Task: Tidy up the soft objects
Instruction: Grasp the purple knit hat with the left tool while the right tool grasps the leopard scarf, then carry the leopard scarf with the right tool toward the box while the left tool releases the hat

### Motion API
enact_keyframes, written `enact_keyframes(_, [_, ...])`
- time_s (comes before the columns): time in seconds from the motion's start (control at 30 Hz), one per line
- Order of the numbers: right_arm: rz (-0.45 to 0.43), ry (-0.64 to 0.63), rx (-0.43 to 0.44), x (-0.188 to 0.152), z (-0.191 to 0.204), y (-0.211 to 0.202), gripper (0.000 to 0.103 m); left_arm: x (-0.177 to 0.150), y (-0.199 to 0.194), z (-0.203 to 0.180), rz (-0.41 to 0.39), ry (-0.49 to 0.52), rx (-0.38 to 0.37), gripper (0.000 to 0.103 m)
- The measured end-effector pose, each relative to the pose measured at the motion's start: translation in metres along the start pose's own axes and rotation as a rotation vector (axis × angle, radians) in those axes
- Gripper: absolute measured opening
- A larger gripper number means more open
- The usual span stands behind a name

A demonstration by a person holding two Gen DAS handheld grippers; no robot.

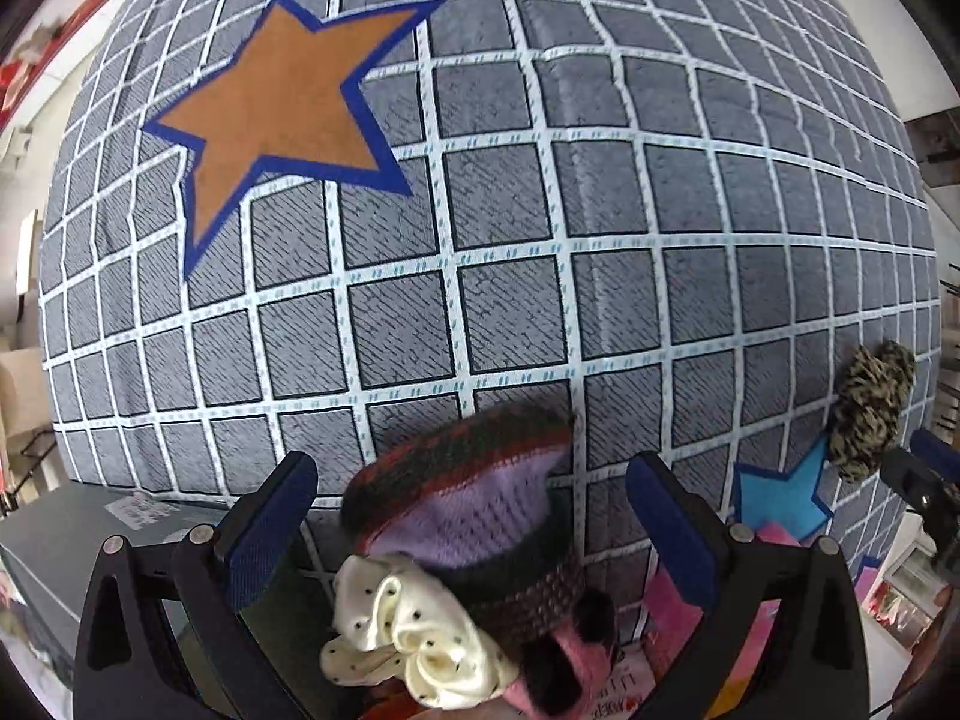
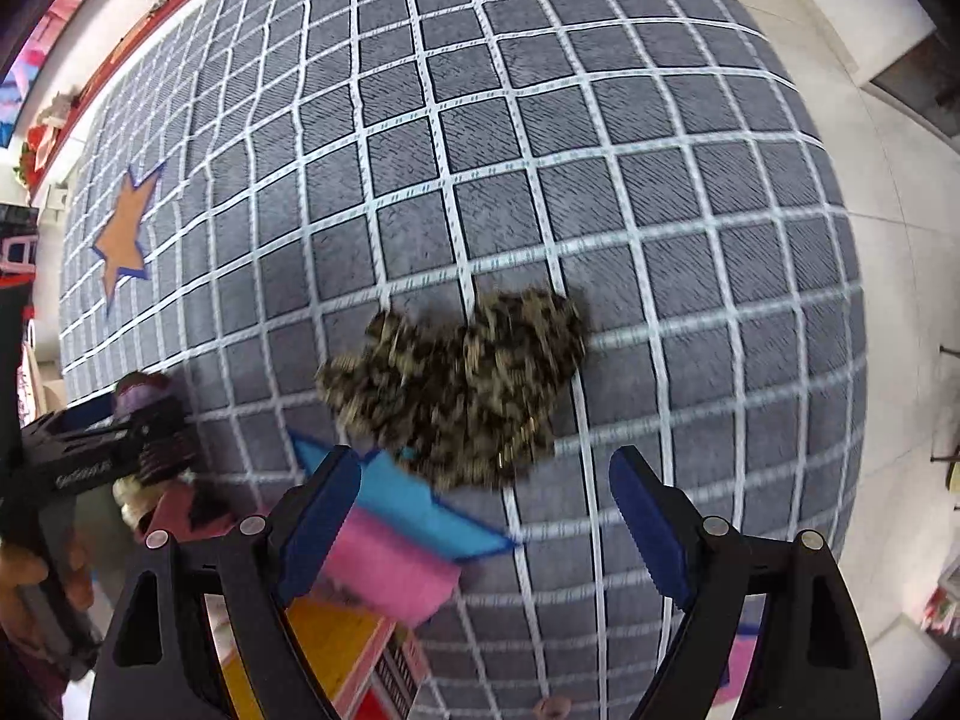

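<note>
Lying just beyond the right gripper (image 2: 486,516), leopard-print scrunchie (image 2: 462,384).

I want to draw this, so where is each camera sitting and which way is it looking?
Left wrist: sits on the left gripper, looking down at the knitted pile on the grid rug; only its open fingers show.
Right wrist: sits on the right gripper, looking down at the leopard-print scrunchie; its open fingers and a hand show.
Shared: rug, orange star, scrunchie, blue star.
</note>
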State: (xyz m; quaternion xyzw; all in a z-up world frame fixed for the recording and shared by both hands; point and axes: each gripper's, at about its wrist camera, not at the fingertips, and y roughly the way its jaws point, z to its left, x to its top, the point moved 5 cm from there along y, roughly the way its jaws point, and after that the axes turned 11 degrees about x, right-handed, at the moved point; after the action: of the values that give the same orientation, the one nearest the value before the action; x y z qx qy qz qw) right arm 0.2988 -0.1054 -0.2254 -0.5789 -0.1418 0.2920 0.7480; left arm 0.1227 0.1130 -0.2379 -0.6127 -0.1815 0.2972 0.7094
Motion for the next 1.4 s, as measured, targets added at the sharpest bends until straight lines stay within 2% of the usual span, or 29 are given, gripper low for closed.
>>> enact_keyframes(0.17, [0.006, -0.033, -0.029, 0.015, -0.001, 0.032, 0.086, -0.001, 0.017, -0.005, 0.028, -0.002, 0.017, 0.103])
enact_keyframes(0.2, [0.01, -0.031, -0.024, 0.016, -0.001, 0.038, 0.095, -0.001, 0.022, -0.006, 0.039, -0.003, 0.027, 0.103])
enact_keyframes(0.23, [-0.001, -0.038, -0.039, 0.017, -0.001, 0.041, 0.099, -0.001, 0.025, -0.006, 0.044, -0.004, 0.025, 0.103])
enact_keyframes(0.3, [-0.006, -0.064, -0.064, 0.017, 0.0, 0.046, 0.103, -0.002, 0.029, -0.004, 0.044, -0.02, -0.004, 0.103])
enact_keyframes(0.37, [-0.006, -0.115, -0.122, 0.015, 0.002, 0.05, 0.103, -0.004, 0.033, -0.003, 0.035, -0.018, -0.008, 0.103])
enact_keyframes(0.53, [-0.048, -0.171, -0.127, 0.008, 0.005, 0.046, 0.103, 0.005, 0.028, -0.012, 0.008, -0.021, -0.012, 0.103])
enact_keyframes(0.73, [0.001, -0.186, -0.14, 0.002, 0.013, 0.055, 0.103, 0.009, 0.022, -0.018, 0.061, -0.05, -0.009, 0.103])
enact_keyframes(0.77, [0.01, -0.189, -0.143, 0.008, 0.023, 0.062, 0.1, 0.009, 0.02, -0.02, 0.048, -0.044, -0.003, 0.1])
enact_keyframes(0.8, [0.008, -0.195, -0.142, 0.006, 0.026, 0.062, 0.091, 0.012, 0.016, -0.023, 0.028, -0.029, 0.0, 0.097])
enact_keyframes(0.83, [0.001, -0.202, -0.142, 0.007, 0.034, 0.062, 0.086, 0.014, 0.013, -0.027, 0.013, -0.017, 0.001, 0.09])
enact_keyframes(0.9, [-0.016, -0.215, -0.138, 0.005, 0.046, 0.061, 0.059, 0.014, 0.003, -0.033, -0.04, 0.02, 0.013, 0.073])
enact_keyframes(0.93, [-0.025, -0.216, -0.138, 0.004, 0.049, 0.058, 0.052, 0.014, -0.001, -0.033, -0.055, 0.031, 0.014, 0.057])
enact_keyframes(0.97, [-0.028, -0.215, -0.139, 0.002, 0.049, 0.056, 0.04, 0.015, -0.005, -0.034, -0.068, 0.042, 0.013, 0.048])
enact_keyframes(1.0, [-0.029, -0.209, -0.136, 0.001, 0.05, 0.055, 0.033, 0.015, -0.01, -0.034, -0.084, 0.04, 0.016, 0.043])
enact_keyframes(1.03, [-0.024, -0.196, -0.121, 0.0, 0.05, 0.053, 0.033, 0.015, -0.015, -0.032, -0.097, 0.036, 0.014, 0.036])
enact_keyframes(1.1, [-0.015, -0.155, -0.08, -0.005, 0.049, 0.049, 0.032, 0.013, -0.033, -0.028, -0.156, 0.015, -0.006, 0.036])
enact_keyframes(1.23, [-0.033, -0.121, -0.06, -0.012, 0.043, 0.03, 0.032, 0.006, -0.068, -0.027, -0.258, 0.025, -0.019, 0.035])
enact_keyframes(1.4, [-0.088, -0.09, -0.06, -0.025, 0.042, -0.006, 0.032, -0.01, -0.095, -0.026, -0.312, 0.006, -0.076, 0.035])
